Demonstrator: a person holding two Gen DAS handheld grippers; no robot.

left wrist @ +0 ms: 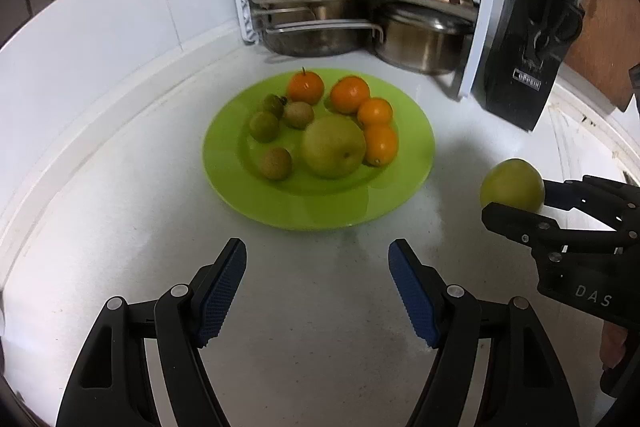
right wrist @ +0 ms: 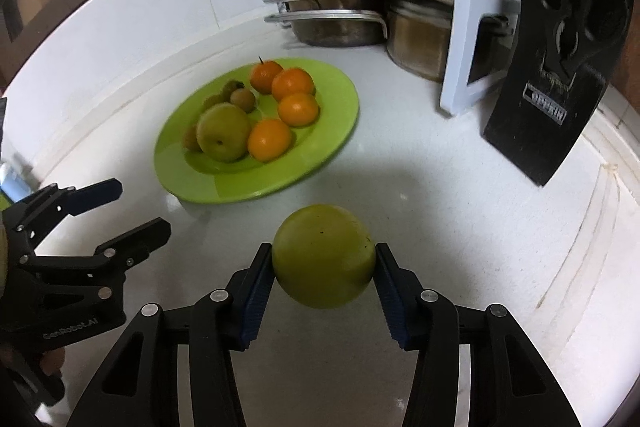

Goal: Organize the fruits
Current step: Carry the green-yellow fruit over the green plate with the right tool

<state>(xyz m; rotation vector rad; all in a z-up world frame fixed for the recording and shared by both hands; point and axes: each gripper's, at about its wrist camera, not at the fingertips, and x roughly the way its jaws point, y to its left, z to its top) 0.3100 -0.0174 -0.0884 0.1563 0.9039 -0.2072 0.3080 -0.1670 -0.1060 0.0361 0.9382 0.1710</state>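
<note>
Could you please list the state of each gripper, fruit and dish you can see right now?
Left hand-held gripper: open, empty.
Right hand-held gripper: shut on green apple, off the plate.
Green plate: on counter, loaded with fruit.
Oranges: four, on plate.
Large green fruit: on plate.

4 oranges (left wrist: 351, 94), 2 big green fruits (left wrist: 333, 147), 4 small brownish-green fruits (left wrist: 276, 163), 1 green plate (left wrist: 320, 207), 2 grippers (left wrist: 316, 259).

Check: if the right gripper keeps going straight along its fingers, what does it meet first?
Probably the green plate: the right gripper, shut on a green apple, points at its near rim. Depth and height are unclear.
</note>
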